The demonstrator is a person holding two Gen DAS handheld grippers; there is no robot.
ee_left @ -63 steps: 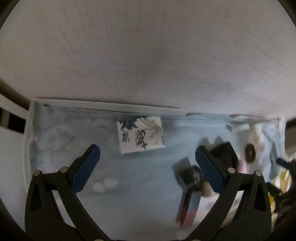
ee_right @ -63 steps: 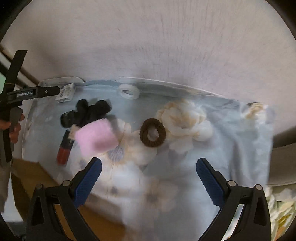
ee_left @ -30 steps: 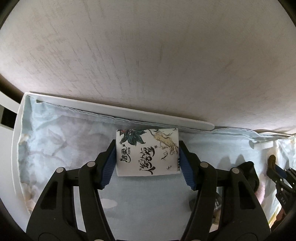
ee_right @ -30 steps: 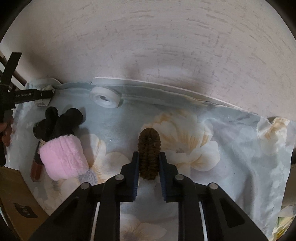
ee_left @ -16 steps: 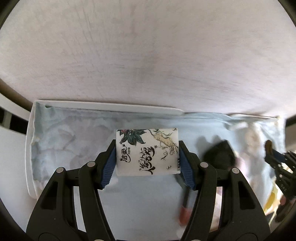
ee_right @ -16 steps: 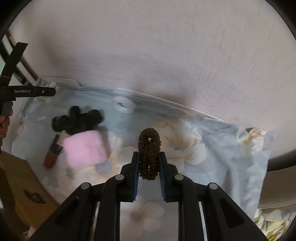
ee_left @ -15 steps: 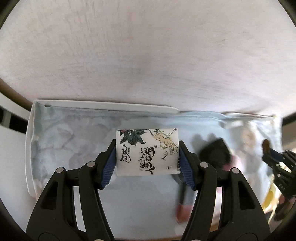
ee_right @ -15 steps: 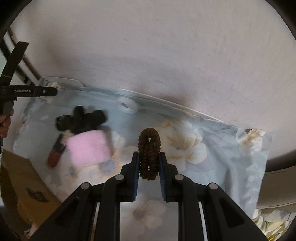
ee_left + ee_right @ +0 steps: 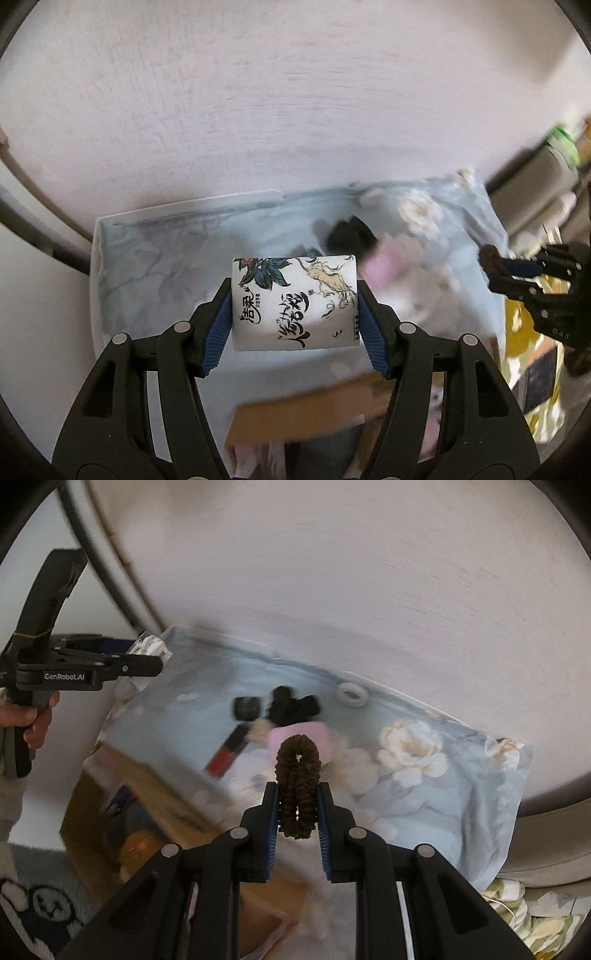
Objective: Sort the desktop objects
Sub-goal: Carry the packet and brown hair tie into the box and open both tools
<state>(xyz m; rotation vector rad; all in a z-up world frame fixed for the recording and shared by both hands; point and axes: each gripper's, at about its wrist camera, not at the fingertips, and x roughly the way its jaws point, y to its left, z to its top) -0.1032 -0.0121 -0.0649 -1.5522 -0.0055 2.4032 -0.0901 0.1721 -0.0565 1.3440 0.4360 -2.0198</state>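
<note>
Tissue pack (image 9: 295, 302) sits pinched across its short sides in your left tool (image 9: 295, 321), raised above the floral cloth (image 9: 424, 782). Your right tool (image 9: 297, 805) squeezes the brown hair tie (image 9: 297, 782) flat, probably bound for the blurred cardboard box (image 9: 122, 812) beside that cloth.

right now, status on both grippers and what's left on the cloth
Left gripper shut on white printed tissue pack. Right gripper shut on brown hair tie. Pink puff, black clip remain.
</note>
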